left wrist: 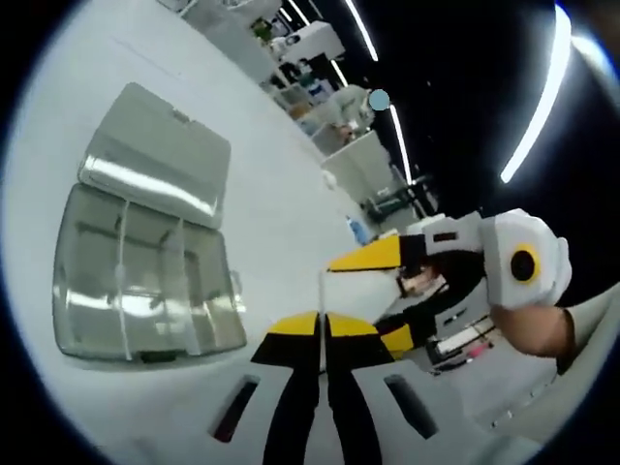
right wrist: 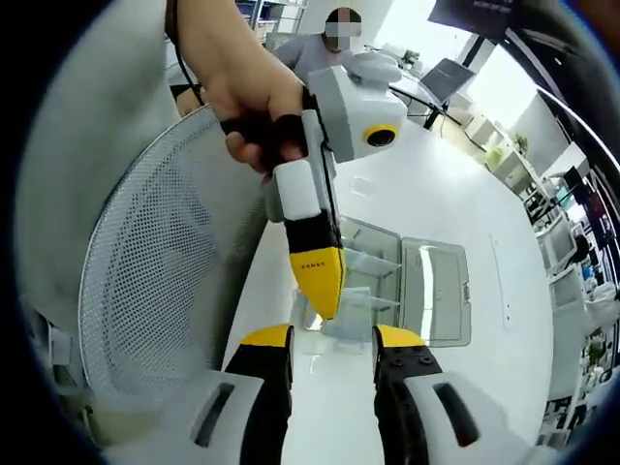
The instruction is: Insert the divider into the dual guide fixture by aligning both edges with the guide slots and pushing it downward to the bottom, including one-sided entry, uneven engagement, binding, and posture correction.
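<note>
Left gripper: low centre of the left gripper view; its yellow-tipped black jaws are pressed together on a thin clear sheet, the divider, whose edge rises from between the tips.
Right gripper: bottom centre of the right gripper view; jaws parted with a clear gap, nothing between them.
Left gripper seen from the right gripper view: comes down from the upper centre, gripped by a hand, its yellow tip just above the clear sheet.
Divider in the right gripper view: a transparent plate at centre, just above the parted jaws and in front of the box.
Fixture box: a clear plastic case at the left of the left gripper view, lid swung open above it, thin partitions inside, lying on the white table.
Mesh chair back: fills the left of the right gripper view.
</note>
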